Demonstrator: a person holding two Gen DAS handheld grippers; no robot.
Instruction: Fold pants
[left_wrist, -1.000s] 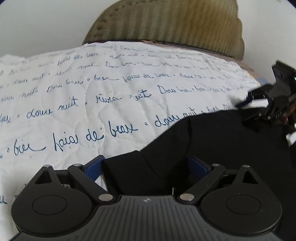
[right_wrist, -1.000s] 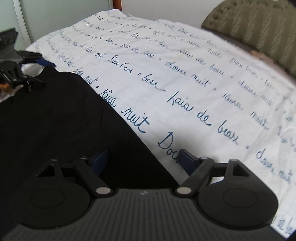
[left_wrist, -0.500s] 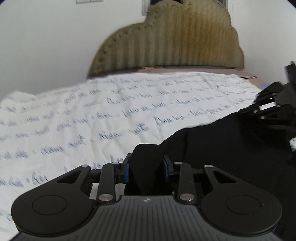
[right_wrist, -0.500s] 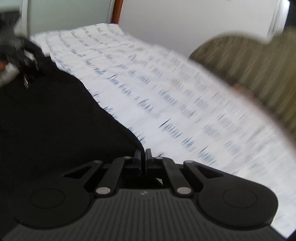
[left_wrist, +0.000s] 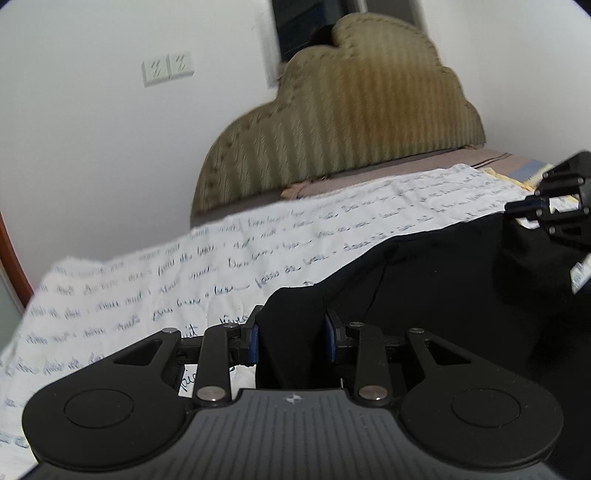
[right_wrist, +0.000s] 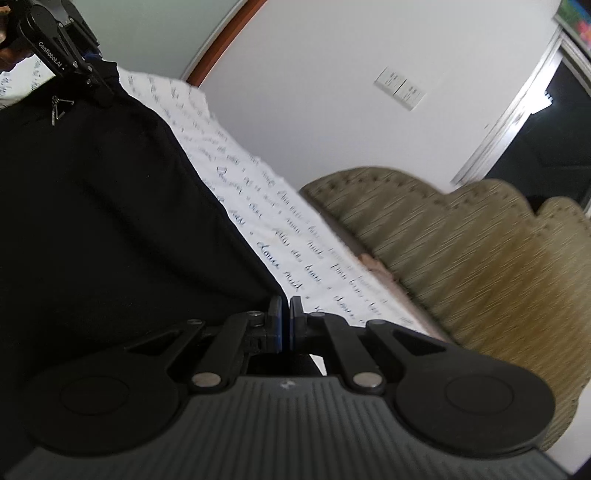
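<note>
- The black pants are held up off the white bedspread, stretched between the two tools near the headboard
- The left gripper is clamped on a thick bunch of the cloth; the right gripper is pinched nearly together on a thin edge
- The thin edge could be lost from the right gripper if the cloth is pulled taut, and the fold would sag
- An uneven fold could result if one corner is carried higher than the other
- The lower part of the pants is cut off from view, and the waistband and legs cannot be told apart in the dark cloth
</note>
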